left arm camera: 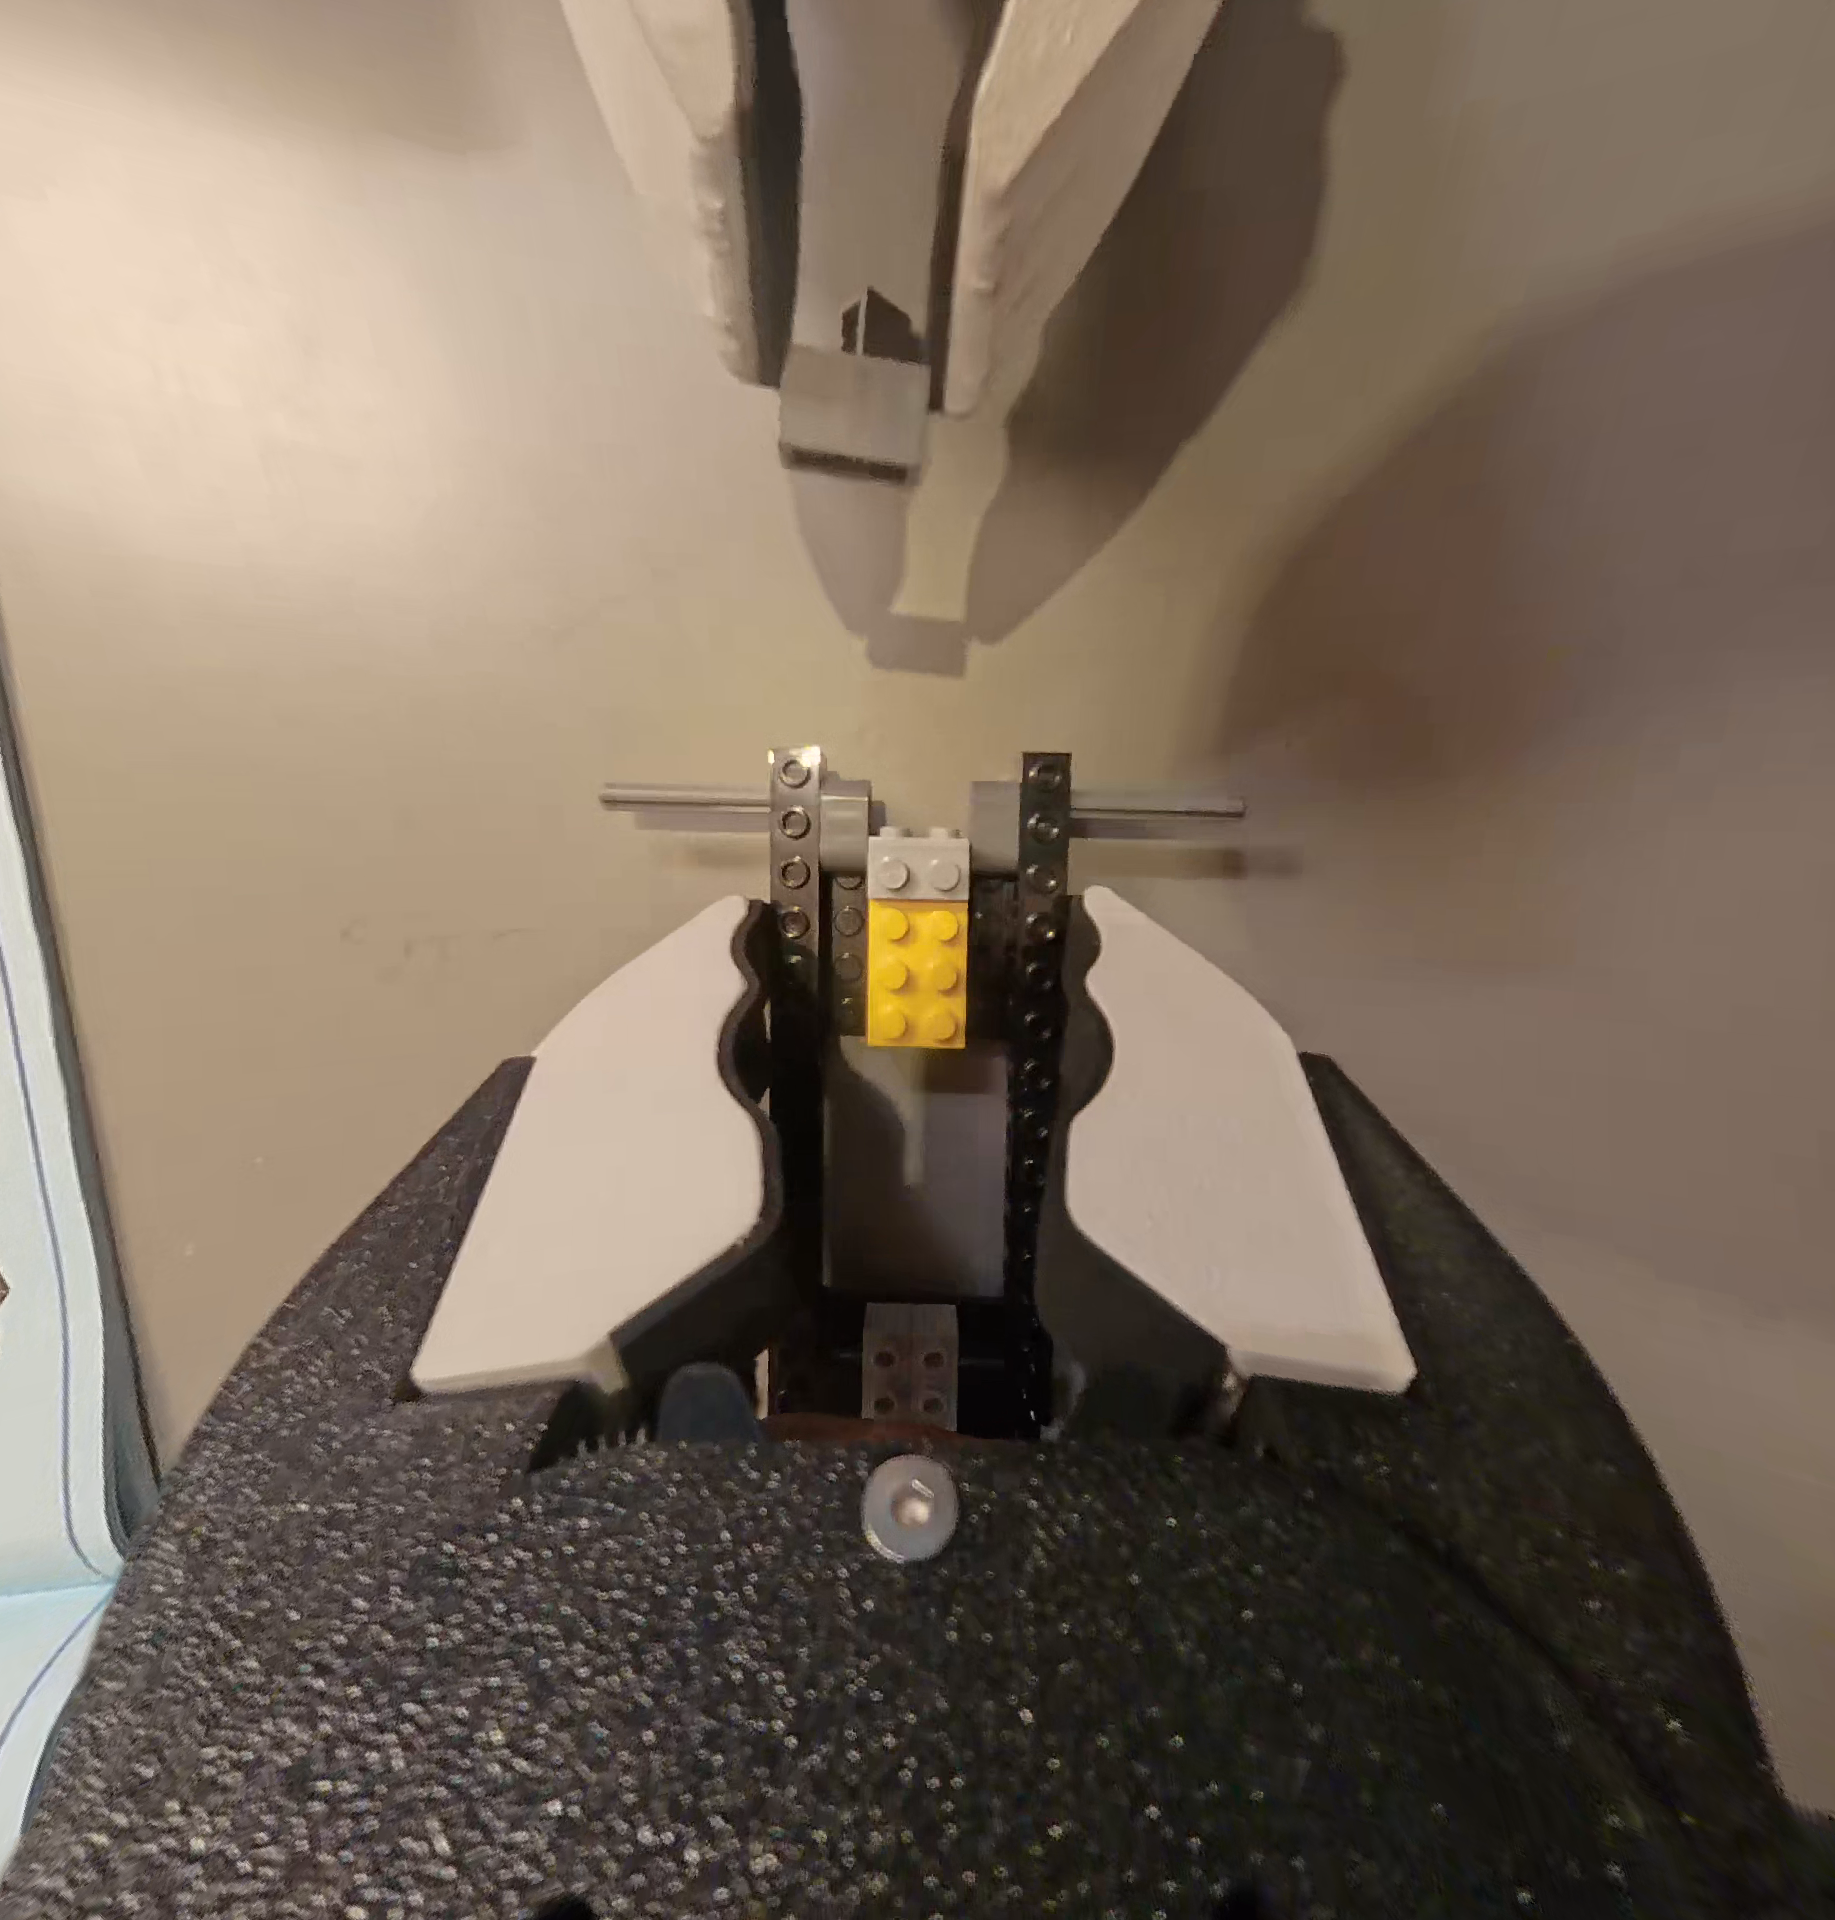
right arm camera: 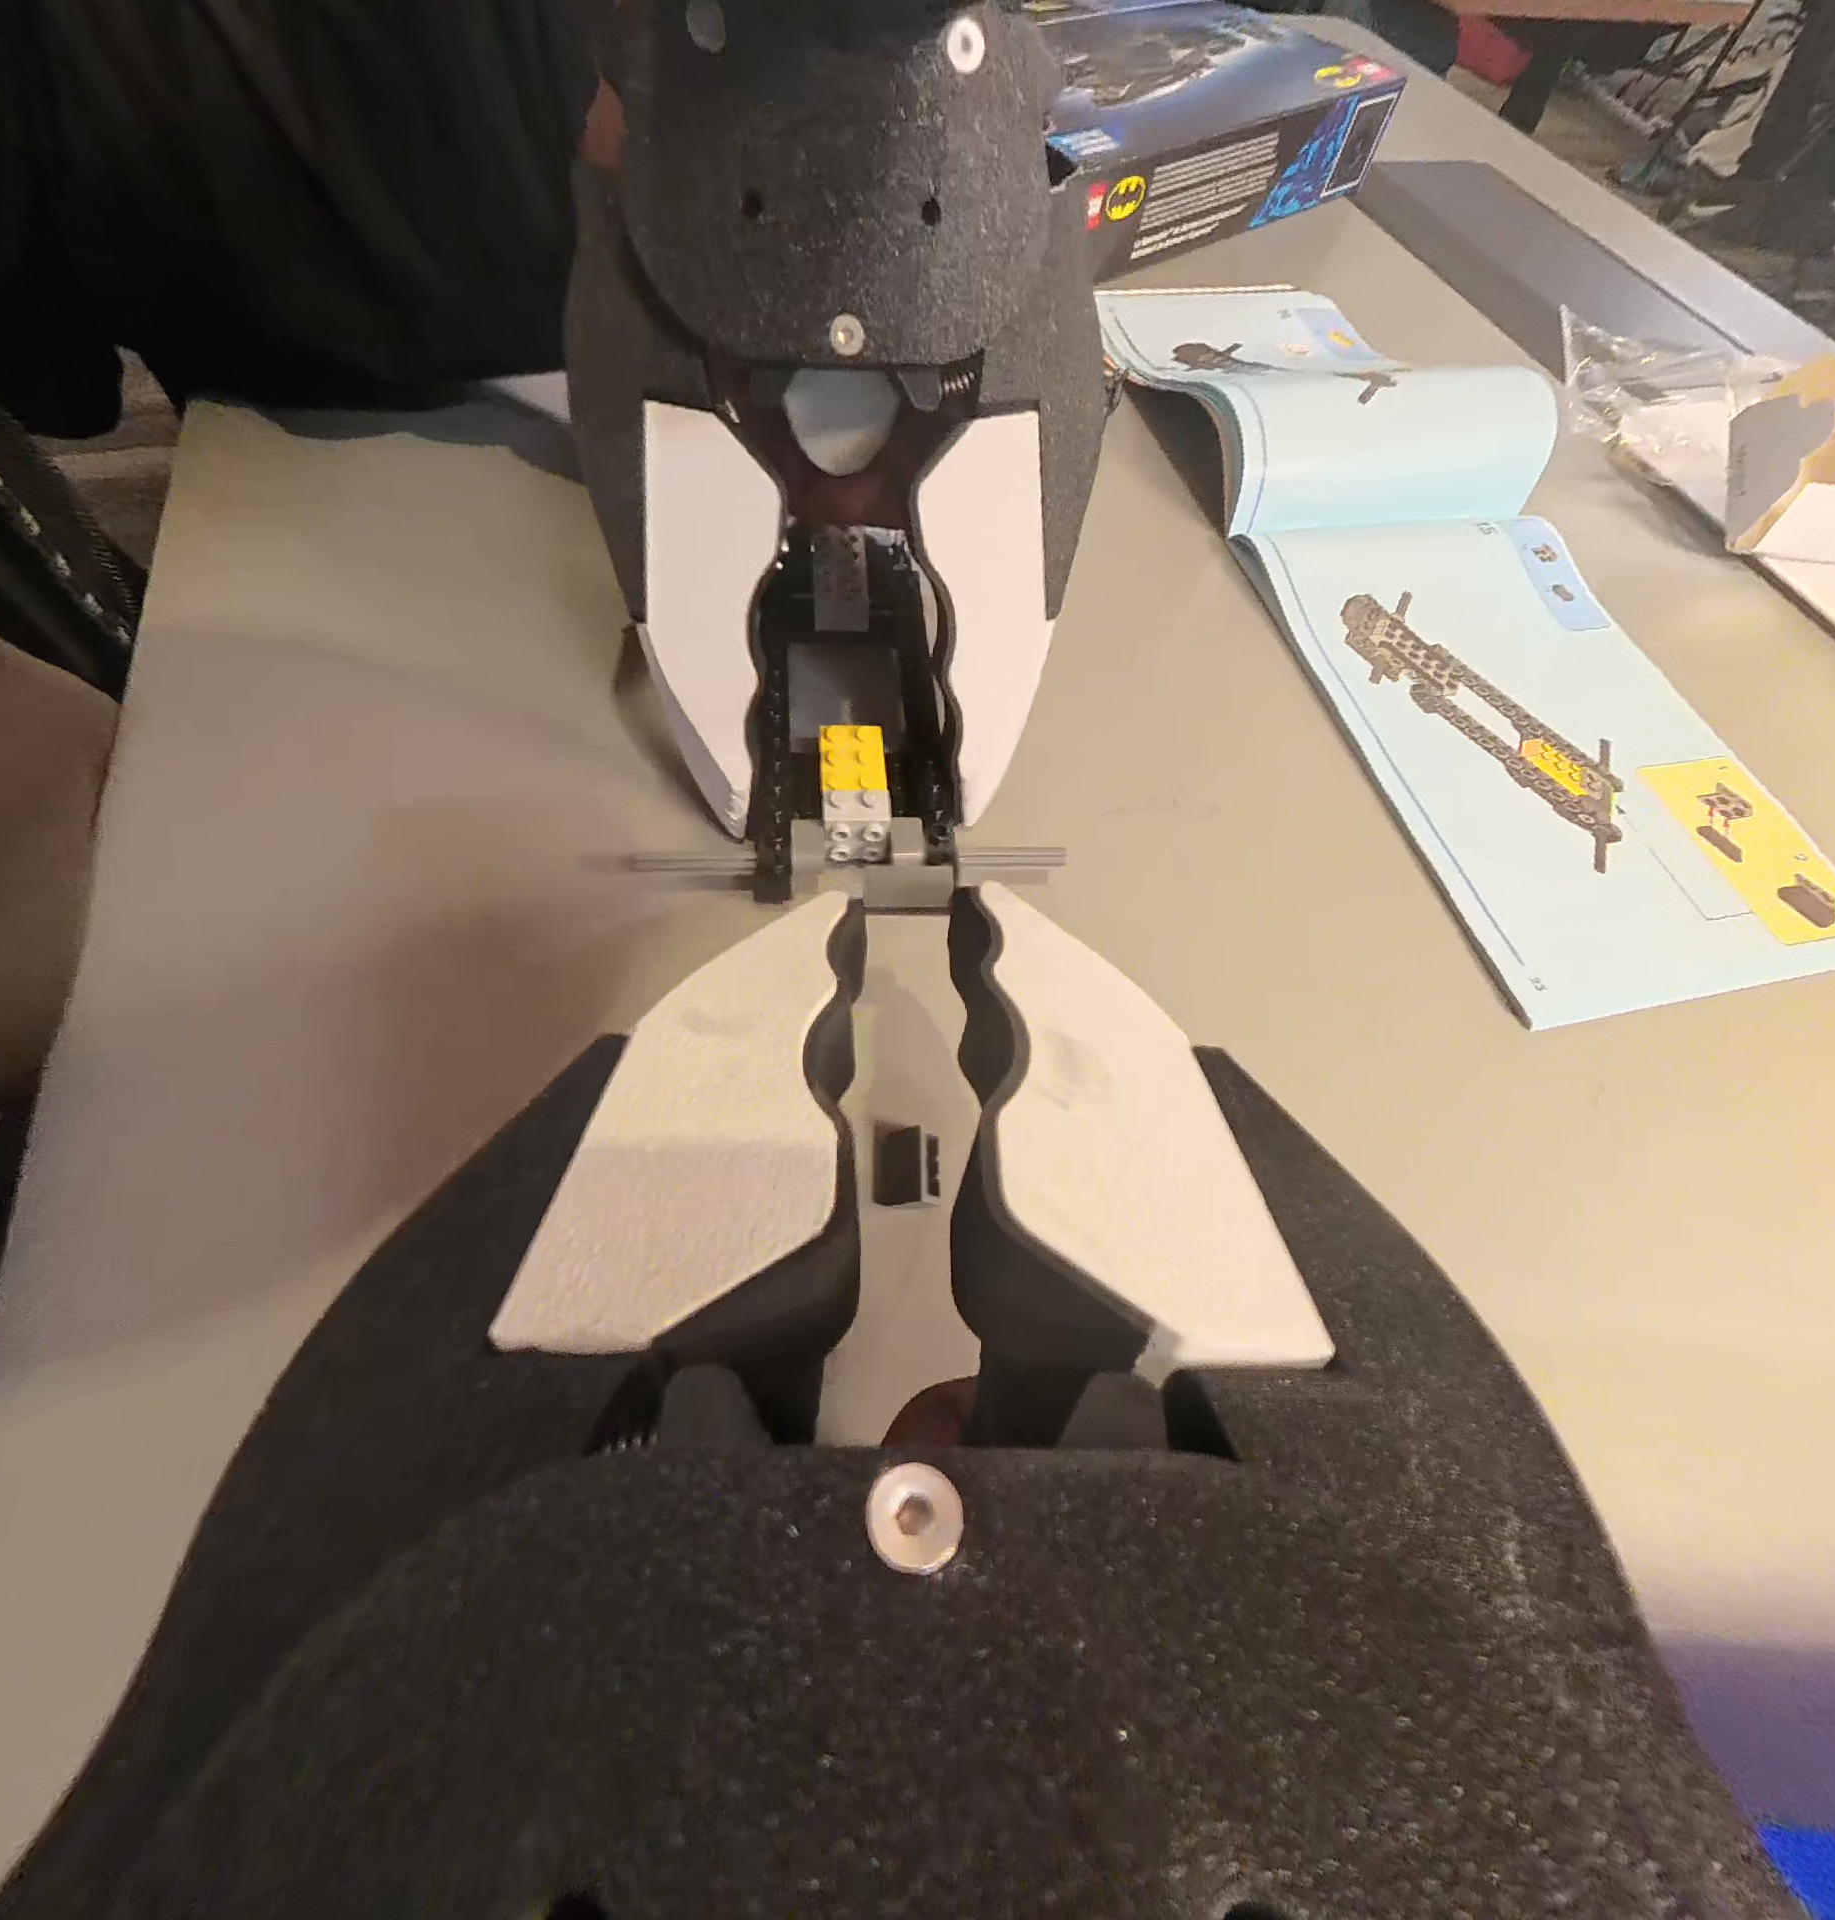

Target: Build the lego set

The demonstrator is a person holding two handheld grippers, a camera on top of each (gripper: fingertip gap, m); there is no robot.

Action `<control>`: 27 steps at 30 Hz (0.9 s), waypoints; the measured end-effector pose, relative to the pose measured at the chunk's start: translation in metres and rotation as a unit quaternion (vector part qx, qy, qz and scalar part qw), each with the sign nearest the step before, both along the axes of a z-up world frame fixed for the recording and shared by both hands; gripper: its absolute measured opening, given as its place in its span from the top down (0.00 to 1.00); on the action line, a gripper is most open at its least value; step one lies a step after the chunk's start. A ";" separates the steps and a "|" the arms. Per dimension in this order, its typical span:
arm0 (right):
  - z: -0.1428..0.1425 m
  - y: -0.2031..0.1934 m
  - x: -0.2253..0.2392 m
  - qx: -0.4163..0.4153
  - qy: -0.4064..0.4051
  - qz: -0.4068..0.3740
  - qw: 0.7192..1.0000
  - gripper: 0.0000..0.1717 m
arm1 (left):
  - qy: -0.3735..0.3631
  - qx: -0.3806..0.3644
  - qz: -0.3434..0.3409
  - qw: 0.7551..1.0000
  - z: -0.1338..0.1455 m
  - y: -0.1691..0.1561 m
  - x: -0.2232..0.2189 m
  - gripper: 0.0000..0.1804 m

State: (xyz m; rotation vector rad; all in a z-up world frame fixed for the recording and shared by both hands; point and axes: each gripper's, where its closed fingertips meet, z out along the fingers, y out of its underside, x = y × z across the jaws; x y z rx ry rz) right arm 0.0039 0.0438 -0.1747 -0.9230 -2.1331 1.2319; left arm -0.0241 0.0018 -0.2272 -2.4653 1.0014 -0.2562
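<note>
We see a long black brick-built frame (left arm camera: 1038,997) lying flat on a pale table (right arm camera: 1308,1143). Two studded black rails run side by side, with a yellow brick (left arm camera: 916,971) and a light grey brick (left arm camera: 918,868) set between them near one end. A thin grey axle (left arm camera: 674,798) crosses that end and sticks out on both sides.

The left gripper (left arm camera: 913,935) is spread wide around the frame, its dark wavy pads (left arm camera: 744,997) lying along the outside of both rails and looking pressed to them, so we judge it to be holding the frame steady.

The right gripper (right arm camera: 905,914) faces it from the opposite side. Its jaws are narrowed on a small grey block (right arm camera: 905,885), which sits right at the frame's axle end. A small dark brick (right arm camera: 905,1166) lies loose on the table under this gripper.

In our judgement, the main risk is that a push from the grey block slides or tilts the frame within the left gripper's pads, or bends the slim axle. The two grippers' tips are also very near each other and could collide.

To the left gripper's side lies an open pale blue instruction booklet (right arm camera: 1464,644), with a dark box (right arm camera: 1225,135) and clear bags (right arm camera: 1640,364) beyond. The table's other edge (right arm camera: 113,831) is near, and a person's dark sleeve (right arm camera: 269,187) is behind.
</note>
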 end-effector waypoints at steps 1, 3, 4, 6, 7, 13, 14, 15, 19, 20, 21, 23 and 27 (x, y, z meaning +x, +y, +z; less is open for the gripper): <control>0.001 -0.001 0.001 -0.005 -0.003 0.003 1.000 0.91 | -0.005 0.006 0.004 1.000 0.000 0.002 -0.001 0.70; 0.005 -0.003 0.001 -0.016 -0.008 0.007 1.000 0.91 | -0.040 0.030 0.019 0.999 0.007 0.007 0.001 0.70; 0.007 -0.004 0.001 -0.020 -0.011 0.008 1.000 0.91 | -0.069 0.051 0.025 0.996 0.016 0.011 0.004 0.70; 0.013 -0.004 0.000 -0.023 -0.013 0.007 1.000 0.91 | -0.129 0.101 0.045 0.985 0.037 0.020 0.009 0.70; 0.017 -0.003 0.000 -0.021 -0.013 0.006 1.000 0.91 | -0.153 0.121 0.052 0.979 0.046 0.023 0.011 0.70; 0.042 -0.001 0.001 -0.017 -0.014 0.016 1.000 0.91 | -0.233 0.187 0.038 0.953 0.073 0.021 0.024 0.70; 0.043 -0.003 0.002 -0.016 -0.018 0.021 1.000 0.91 | -0.247 0.204 0.032 0.947 0.079 0.020 0.025 0.70; 0.044 -0.005 0.002 -0.015 -0.020 0.025 0.999 0.91 | -0.258 0.219 0.029 0.940 0.084 0.020 0.026 0.70; 0.051 -0.013 0.001 -0.021 -0.012 0.029 0.999 0.91 | -0.294 0.249 0.026 0.922 0.095 0.021 0.027 0.70; 0.052 -0.015 0.000 -0.024 -0.010 0.029 0.999 0.91 | -0.301 0.251 0.025 0.920 0.096 0.021 0.027 0.70; 0.053 -0.015 0.000 -0.026 -0.010 0.029 0.999 0.91 | -0.306 0.252 0.025 0.918 0.097 0.021 0.027 0.70; 0.054 -0.017 -0.001 -0.027 -0.010 0.029 0.999 0.91 | -0.311 0.253 0.025 0.916 0.097 0.021 0.026 0.70; 0.054 -0.018 -0.002 -0.029 -0.013 0.032 0.999 0.91 | -0.311 0.250 0.023 0.917 0.095 0.021 0.028 0.70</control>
